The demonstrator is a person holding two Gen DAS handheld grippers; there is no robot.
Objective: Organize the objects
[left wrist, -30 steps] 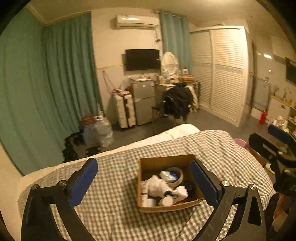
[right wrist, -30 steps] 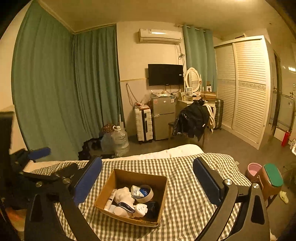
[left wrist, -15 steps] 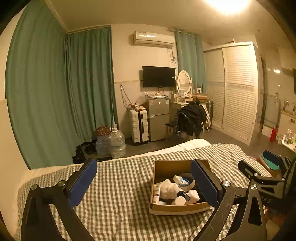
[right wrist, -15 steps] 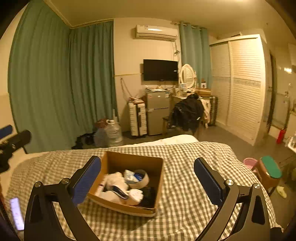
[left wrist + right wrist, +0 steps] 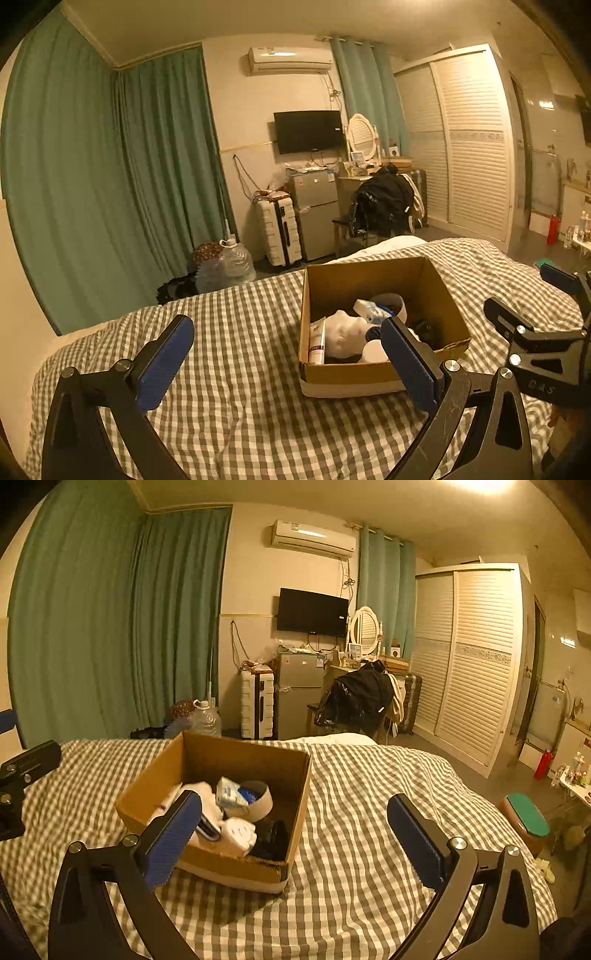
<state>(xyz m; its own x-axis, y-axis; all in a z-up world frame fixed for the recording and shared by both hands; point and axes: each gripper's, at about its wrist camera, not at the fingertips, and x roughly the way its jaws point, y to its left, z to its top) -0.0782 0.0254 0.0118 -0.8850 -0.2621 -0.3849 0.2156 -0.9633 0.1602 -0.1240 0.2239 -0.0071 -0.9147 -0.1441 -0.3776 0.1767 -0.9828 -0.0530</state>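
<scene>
An open cardboard box [image 5: 436, 280] stands on the checked bed cover [image 5: 229, 347]; it also shows in the right wrist view [image 5: 236, 757]. Inside lie a white tube [image 5: 317, 341], a white crumpled item [image 5: 345, 330], a tape roll [image 5: 260, 799], a blue-white packet [image 5: 229, 794] and dark items. My left gripper [image 5: 284, 363] is open and empty, held above the cover just left of and in front of the box. My right gripper [image 5: 295, 842] is open and empty, in front of the box's right side; it also shows at the right of the left wrist view [image 5: 535, 314].
Beyond the bed stand a white suitcase [image 5: 279, 232], a small fridge [image 5: 317, 214], a chair with a black jacket [image 5: 384, 206] and a louvred wardrobe [image 5: 472, 147]. Water jugs [image 5: 232, 262] sit by the green curtains. A green-topped stool [image 5: 526, 819] stands right of the bed.
Both grippers have come closer to the box and lower over the bed; the box looks larger in both views. Both stay open and empty.
</scene>
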